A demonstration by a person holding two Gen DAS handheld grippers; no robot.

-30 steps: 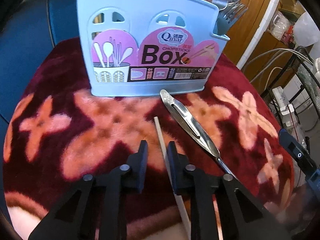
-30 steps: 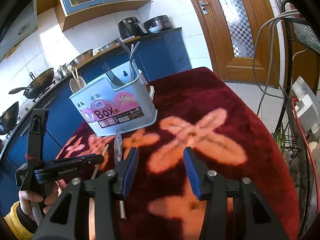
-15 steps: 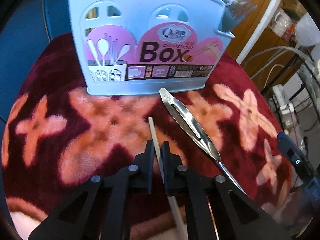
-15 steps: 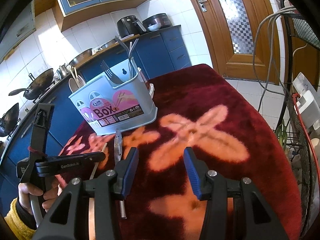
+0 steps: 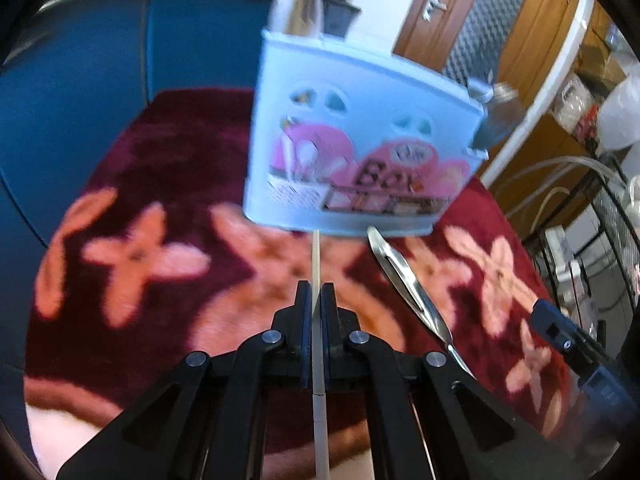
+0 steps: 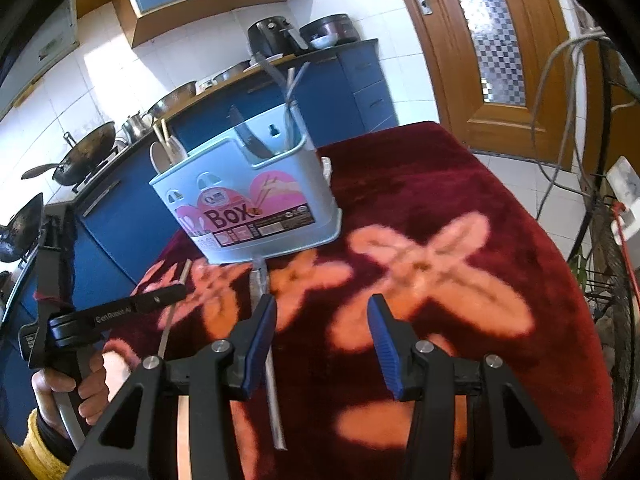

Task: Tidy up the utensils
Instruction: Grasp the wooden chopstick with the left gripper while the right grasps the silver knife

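Left gripper (image 5: 316, 294), nearest the left wrist lens: its black fingers (image 5: 303, 304) are pressed narrowly together on a pale chopstick (image 5: 315, 264), which runs straight forward between them, its far tip reaching the lower edge of the utensil box (image 5: 360, 160). Right gripper (image 6: 322, 312), nearest the right wrist lens: its blue-padded fingers (image 6: 262, 332) stand wide apart and grip nothing. Just right of the held chopstick, a metal utensil (image 5: 404, 276) lies flat on the red floral cloth (image 5: 132, 248), its broad end close to the box base and its thin handle pointing away from the box. The pale blue box, labelled "Box", stands upright on the cloth; forks (image 6: 288, 92) rise from its right-hand compartment, and a spoon (image 6: 160, 156) with further chopsticks (image 6: 160, 132) from its left-hand one. Beyond the box: blue kitchen cabinets (image 6: 352, 80) and a wooden door (image 6: 480, 40).
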